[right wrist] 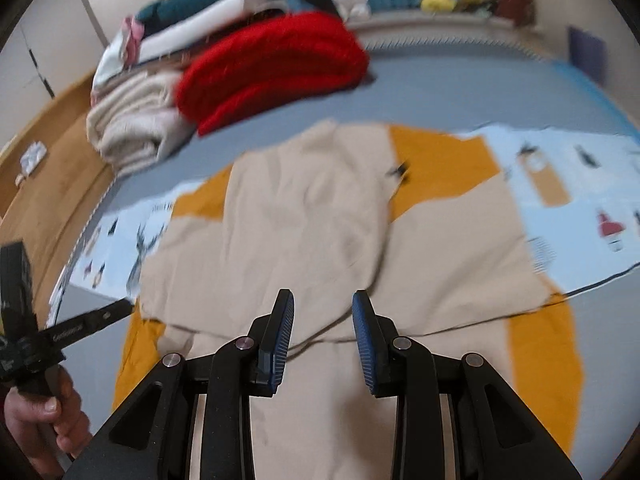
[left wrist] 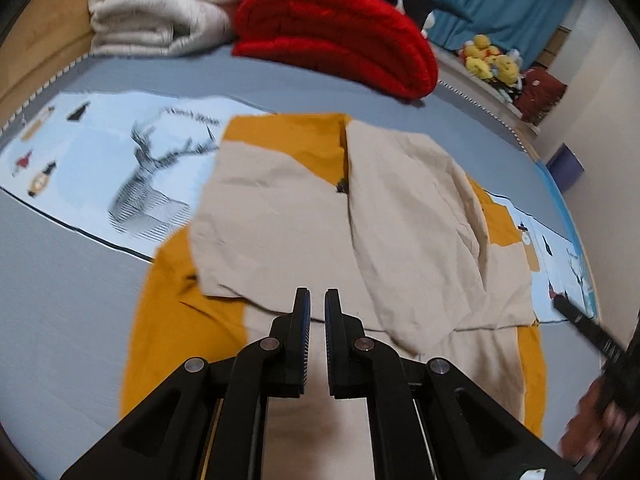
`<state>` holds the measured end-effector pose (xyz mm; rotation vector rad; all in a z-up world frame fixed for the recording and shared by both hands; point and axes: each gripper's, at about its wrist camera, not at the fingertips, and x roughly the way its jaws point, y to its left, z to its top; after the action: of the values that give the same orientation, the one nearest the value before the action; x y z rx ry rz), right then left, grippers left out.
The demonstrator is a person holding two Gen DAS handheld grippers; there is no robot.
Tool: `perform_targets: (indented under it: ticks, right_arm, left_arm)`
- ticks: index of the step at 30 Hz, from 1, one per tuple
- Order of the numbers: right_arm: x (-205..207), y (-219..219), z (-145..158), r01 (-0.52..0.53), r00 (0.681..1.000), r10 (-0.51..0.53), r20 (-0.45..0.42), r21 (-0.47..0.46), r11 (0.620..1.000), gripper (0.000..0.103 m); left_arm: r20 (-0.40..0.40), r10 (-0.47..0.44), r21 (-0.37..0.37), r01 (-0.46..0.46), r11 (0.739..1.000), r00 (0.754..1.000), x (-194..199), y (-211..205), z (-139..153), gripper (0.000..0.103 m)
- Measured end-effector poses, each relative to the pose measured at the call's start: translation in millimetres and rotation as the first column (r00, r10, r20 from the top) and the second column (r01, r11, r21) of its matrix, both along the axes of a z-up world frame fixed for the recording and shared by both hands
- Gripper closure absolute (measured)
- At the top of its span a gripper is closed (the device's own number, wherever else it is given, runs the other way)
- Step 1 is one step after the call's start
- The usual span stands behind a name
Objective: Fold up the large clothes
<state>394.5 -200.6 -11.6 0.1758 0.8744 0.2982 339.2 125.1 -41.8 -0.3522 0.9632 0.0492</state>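
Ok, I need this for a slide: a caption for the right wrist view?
Right claw, empty, above a beige and mustard garment on the bed.

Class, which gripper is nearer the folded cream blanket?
Left. The left gripper hovers over the garment on the cream blanket side; the right gripper hovers further to the other side.

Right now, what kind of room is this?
Likely a bedroom: the garment lies on a bed with a grey sheet, folded blankets stacked at its far end, plush toys on a ledge beyond.
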Motion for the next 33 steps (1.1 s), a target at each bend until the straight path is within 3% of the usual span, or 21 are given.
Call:
perform_targets:
  ticks: [6,10,13,17,20,22,23,25,28,31,33]
  right_arm:
    - [-26,-32,51,0.008,0.995,-0.004,0.103,-0.033,0.999,0.071]
    - [-62,-65,100,0.046,0.979,-0.046,0.198,0.004,0.999,0.072]
    - [-97,-93,133,0.056,0.966,-0.063,0.252,0.033,0.998,0.078]
    - [-154,-134,150,0.071,0.955,-0.073,0.287,0.019,0.997,0.078]
    - [-190,-168,134,0.089,0.970,-0.093,0.223,0.029,0.996,0.078]
    - [-209,-186,104,0.093,0.987,-0.095,0.131,0.023,0.995,0.077]
    - [-215,-192,89,0.092,0.991,-0.092,0.098,0.010,0.996,0.077]
    - [-228,-200,48,0.109,0.994,-0.108,0.024,-0.041,0.993,0.077]
    - [-239,-213,-3,0.180,0.979,-0.192,-0.068,-0.147,0.973,0.077]
    - [-237,-222,-29,0.165,0.971,-0.184,-0.153,-0.130,0.978,0.077]
    - [-237,-226,-44,0.151,0.962,-0.187,-0.199,-0.181,0.972,0.077]
  left_arm:
    - [0.085,-0.026,0.036,0.023,0.999,0.996,-33,29,32,0.098]
    - [0.133,0.007,0.020,-0.010,1.000,0.991,-62,50,58,0.098]
    - [0.127,0.033,0.005,-0.034,0.999,0.991,-93,63,75,0.098]
    - [0.110,-0.021,0.018,0.019,1.000,0.994,-148,64,83,0.098]
    - [0.075,-0.076,0.051,0.073,0.996,0.994,-190,63,65,0.098]
    - [0.033,-0.087,0.048,0.085,0.995,0.996,-212,69,39,0.098]
    - [-0.035,-0.082,0.018,0.083,0.996,0.996,-216,73,21,0.098]
    - [-0.110,-0.097,-0.085,0.088,0.992,0.989,-216,81,2,0.098]
    - [-0.166,-0.118,-0.041,0.113,0.993,0.979,-211,80,-15,0.098]
    - [-0.249,-0.148,-0.064,0.136,0.989,0.957,-210,76,-34,0.098]
    - [-0.280,-0.153,-0.065,0.140,0.988,0.948,-209,76,-41,0.096]
